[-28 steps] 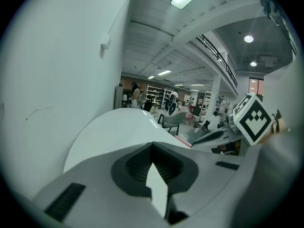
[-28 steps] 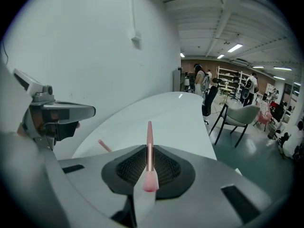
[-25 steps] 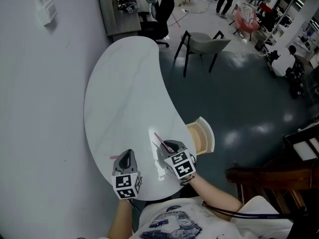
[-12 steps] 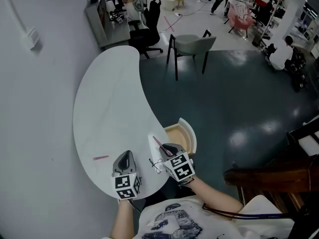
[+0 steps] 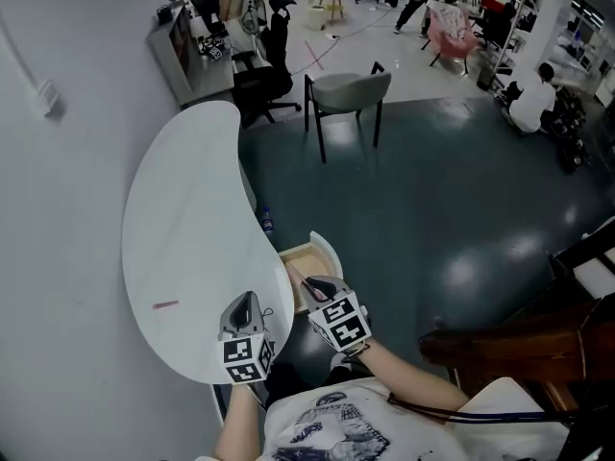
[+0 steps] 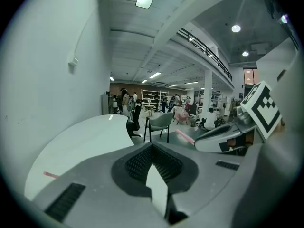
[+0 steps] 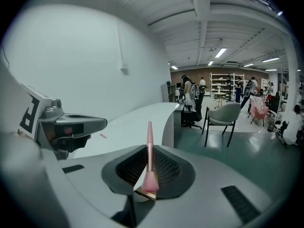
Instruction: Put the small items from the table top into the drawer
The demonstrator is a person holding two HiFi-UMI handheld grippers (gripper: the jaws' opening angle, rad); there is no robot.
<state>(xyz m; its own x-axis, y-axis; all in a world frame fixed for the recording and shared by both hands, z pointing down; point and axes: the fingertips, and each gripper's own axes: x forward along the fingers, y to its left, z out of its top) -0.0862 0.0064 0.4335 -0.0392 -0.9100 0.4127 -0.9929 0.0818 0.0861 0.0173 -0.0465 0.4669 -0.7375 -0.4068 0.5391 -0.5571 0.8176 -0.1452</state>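
The right tool (image 7: 146, 177) is clamped on the pink brush (image 7: 149, 148), handle jutting ahead; it partly hides the open drawer (image 5: 306, 255). The left tool (image 6: 156, 184) has its jaws together.

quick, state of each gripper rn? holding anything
left gripper: closed, nothing between its jaws
right gripper: closed on a pink makeup brush
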